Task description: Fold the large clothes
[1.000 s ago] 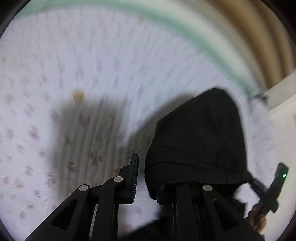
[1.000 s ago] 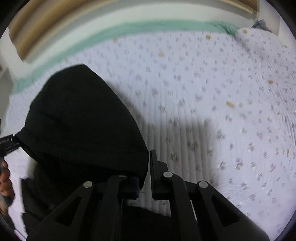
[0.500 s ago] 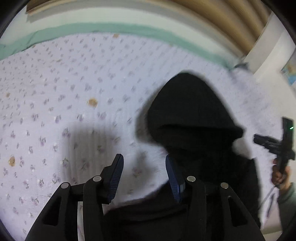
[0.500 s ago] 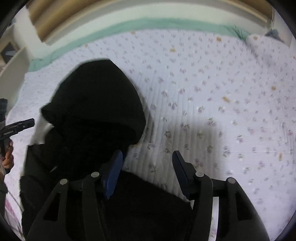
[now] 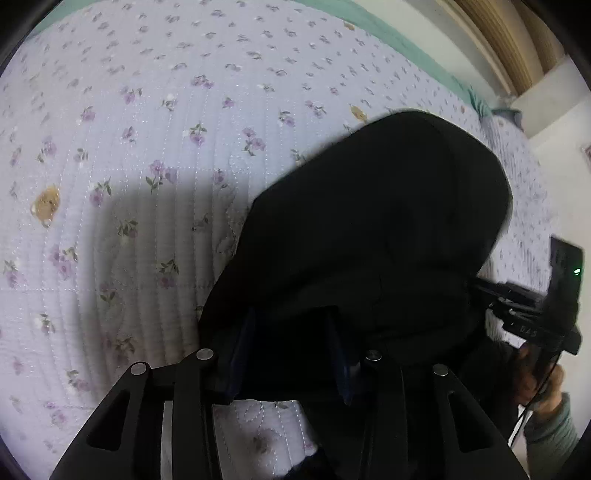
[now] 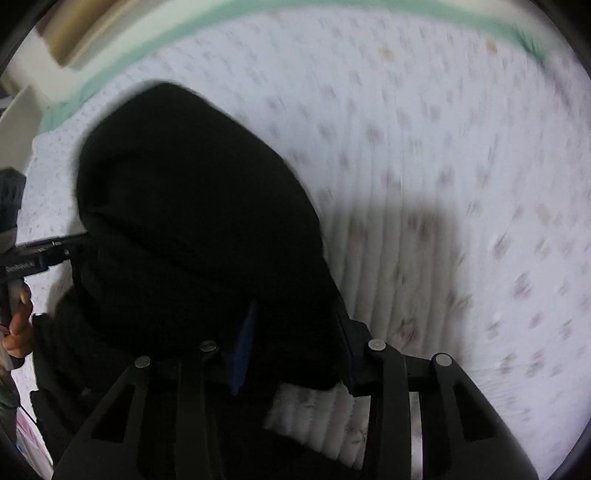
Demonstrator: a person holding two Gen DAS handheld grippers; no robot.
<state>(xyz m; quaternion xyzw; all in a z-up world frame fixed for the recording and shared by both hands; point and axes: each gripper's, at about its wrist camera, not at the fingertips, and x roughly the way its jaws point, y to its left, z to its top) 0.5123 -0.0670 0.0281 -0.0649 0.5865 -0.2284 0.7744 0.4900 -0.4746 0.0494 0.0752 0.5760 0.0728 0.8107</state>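
Note:
A black hooded garment point(image 5: 376, 229) lies on the floral quilt point(image 5: 147, 147), hood pointing away. My left gripper point(image 5: 291, 354) is open, its fingers straddling the left base of the hood. My right gripper point(image 6: 295, 354) is open too, its fingers astride the right base of the hood point(image 6: 192, 206). Fabric lies between both pairs of fingers; whether the pads touch it is unclear. Each gripper also shows in the other's view: the right one point(image 5: 535, 314) at the far right, the left one point(image 6: 33, 254) at the far left, both at the hood's edges.
The quilt point(image 6: 461, 184) spreads wide around the garment, with a green edge point(image 6: 229, 18) at the far side. A wall and wooden trim point(image 5: 517, 48) lie beyond the bed. The person's hand point(image 6: 16, 332) holds the left gripper.
Both grippers let go and opened half a second ago while pulled back; now they have moved forward again, open, with hood fabric between their fingers.

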